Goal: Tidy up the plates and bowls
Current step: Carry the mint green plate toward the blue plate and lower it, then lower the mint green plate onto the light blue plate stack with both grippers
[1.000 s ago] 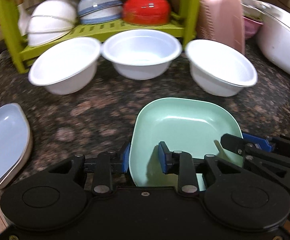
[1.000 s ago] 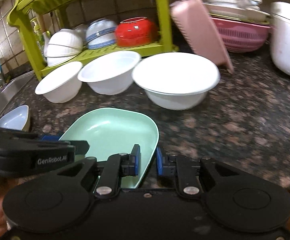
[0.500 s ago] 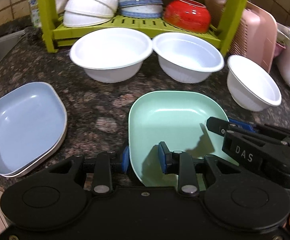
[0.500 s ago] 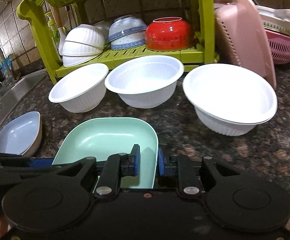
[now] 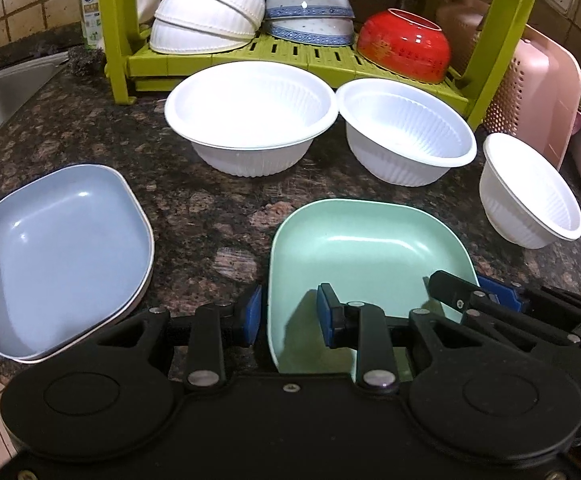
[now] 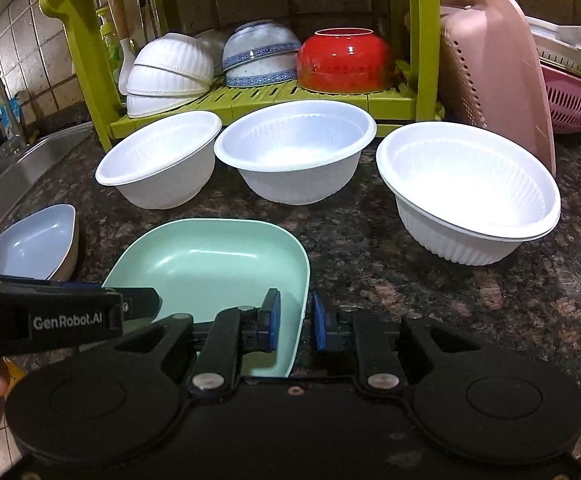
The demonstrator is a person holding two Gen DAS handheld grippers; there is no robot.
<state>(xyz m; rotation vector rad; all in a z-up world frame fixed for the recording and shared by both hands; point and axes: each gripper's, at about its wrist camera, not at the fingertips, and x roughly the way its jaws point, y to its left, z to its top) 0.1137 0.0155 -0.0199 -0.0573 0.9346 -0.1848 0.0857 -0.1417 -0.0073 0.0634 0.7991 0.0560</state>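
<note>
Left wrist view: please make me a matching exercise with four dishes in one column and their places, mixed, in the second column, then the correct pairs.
1. green plate
2. blue plate
3. red bowl
4. smallest white bowl

A. upside down on the green rack
B. far right on the counter, by the pink basket
C. between the left gripper fingers
D. left on the counter, near the sink

Pairs: 1-C, 2-D, 3-A, 4-B
</note>
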